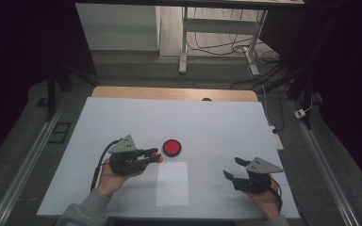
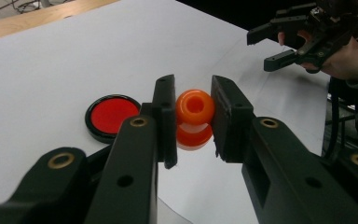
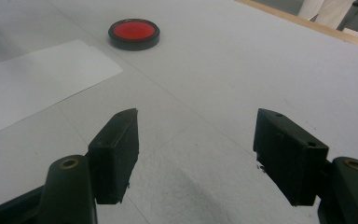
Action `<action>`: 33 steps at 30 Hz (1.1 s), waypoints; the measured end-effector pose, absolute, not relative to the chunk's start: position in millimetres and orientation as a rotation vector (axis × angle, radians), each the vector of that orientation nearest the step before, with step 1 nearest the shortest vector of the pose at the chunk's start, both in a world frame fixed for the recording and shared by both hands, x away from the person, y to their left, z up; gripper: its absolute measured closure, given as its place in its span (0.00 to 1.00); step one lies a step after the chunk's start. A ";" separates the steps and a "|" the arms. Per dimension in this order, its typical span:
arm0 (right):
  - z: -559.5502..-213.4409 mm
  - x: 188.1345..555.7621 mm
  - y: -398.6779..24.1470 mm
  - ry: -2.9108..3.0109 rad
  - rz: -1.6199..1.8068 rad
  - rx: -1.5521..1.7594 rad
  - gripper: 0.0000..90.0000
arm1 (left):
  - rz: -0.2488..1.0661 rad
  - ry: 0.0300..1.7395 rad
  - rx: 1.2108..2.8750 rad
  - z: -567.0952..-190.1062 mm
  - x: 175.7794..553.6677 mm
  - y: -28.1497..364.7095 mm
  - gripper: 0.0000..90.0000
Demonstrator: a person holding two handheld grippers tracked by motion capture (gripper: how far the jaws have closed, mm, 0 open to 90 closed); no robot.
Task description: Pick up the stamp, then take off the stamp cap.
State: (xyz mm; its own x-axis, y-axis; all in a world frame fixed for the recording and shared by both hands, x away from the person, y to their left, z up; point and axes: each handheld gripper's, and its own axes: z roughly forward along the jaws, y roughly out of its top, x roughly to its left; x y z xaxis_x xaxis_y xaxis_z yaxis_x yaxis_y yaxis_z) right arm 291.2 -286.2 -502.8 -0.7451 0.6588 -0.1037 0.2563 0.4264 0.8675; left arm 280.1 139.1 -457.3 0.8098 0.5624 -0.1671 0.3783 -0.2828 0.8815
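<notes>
step: I've got the orange piece [image 2: 194,116] pinched in the left gripper [image 2: 193,119] and I'm holding it just beside the red disc [image 2: 112,116], so I'd call this the carry, with the set-down not yet done.

piece: it looks like a stubby spool or bead with a hole facing the camera. Honestly the left gripper view is a bit glary, so I can't swear to the exact shape. In the high view it's the orange dot [image 1: 159,158] at the jaw tips, just left of the disc [image 1: 172,147].

left gripper: clenched on the piece, one pad on each side, pretty snug. It seems to sit a bit above the table [image 1: 217,122], going by the reflection under it.

right gripper: [image 3: 196,154] jaws spread wide, nothing between them, just bare table underneath. It's parked well apart from the action on the right [image 1: 245,172], with the disc [image 3: 134,32] far ahead of it.

paper: a white sheet [image 1: 172,183] lies between the two hands, untouched.

next move: my guess is the piece goes onto the disc. That needs a short slide over, centring above the red face, lowering till it touches, then easing the jaws off without nudging it. It looks round, so it could roll if I let go early.
</notes>
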 end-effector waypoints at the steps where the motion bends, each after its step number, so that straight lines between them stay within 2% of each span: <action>1: -503.2 291.5 -286.0 2.258 1.266 0.778 0.34 | 0.214 0.704 1.906 -457.7 279.5 137.5 0.80; 17: -502.6 291.9 -285.6 2.261 1.273 0.785 0.35 | 0.157 0.684 1.907 -463.2 281.2 119.6 0.80; 33: -500.1 293.0 -283.5 2.260 1.299 0.795 0.36 | 0.142 0.691 1.906 -466.7 286.8 121.5 0.80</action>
State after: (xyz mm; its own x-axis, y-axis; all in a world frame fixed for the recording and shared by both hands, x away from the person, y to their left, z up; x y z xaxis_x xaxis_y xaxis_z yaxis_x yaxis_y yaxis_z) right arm 293.0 -283.5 -500.1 -0.7516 0.6559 -0.0691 0.2703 0.4020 0.8748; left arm 286.8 121.5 -466.7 0.8260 0.5231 -0.2100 0.3984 -0.2783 0.8740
